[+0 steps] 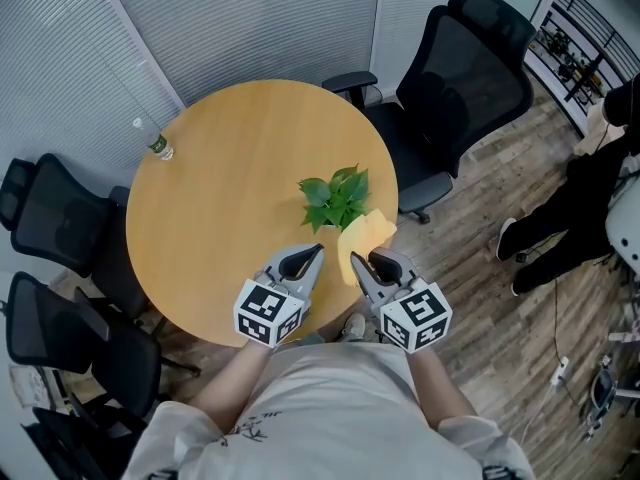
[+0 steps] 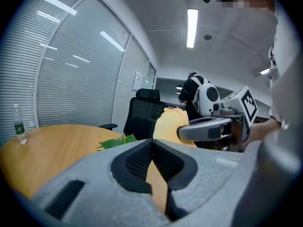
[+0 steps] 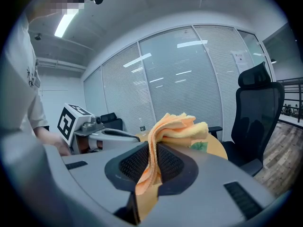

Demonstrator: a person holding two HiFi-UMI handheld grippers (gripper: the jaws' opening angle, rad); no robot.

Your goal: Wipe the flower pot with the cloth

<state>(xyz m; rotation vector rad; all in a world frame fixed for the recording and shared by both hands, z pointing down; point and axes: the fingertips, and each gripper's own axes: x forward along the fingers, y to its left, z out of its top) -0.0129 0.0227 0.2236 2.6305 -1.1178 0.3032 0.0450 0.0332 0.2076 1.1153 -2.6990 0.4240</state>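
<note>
A small plant with green leaves (image 1: 335, 196) stands on the round wooden table (image 1: 230, 208); its pot is hidden under the leaves and behind the yellow cloth (image 1: 362, 240). My right gripper (image 1: 374, 265) is shut on the cloth (image 3: 176, 126), which sticks up from its jaws beside the plant. My left gripper (image 1: 308, 256) is shut with nothing in it, just left of the cloth and in front of the plant (image 2: 115, 142). From the left gripper view the cloth (image 2: 168, 125) and the right gripper (image 2: 208, 128) show at the right.
A plastic water bottle (image 1: 152, 139) stands at the table's far left edge. Black office chairs ring the table: one at the far right (image 1: 455, 88), two at the left (image 1: 60, 223). A person in black (image 1: 590, 193) stands at the right on the wood floor.
</note>
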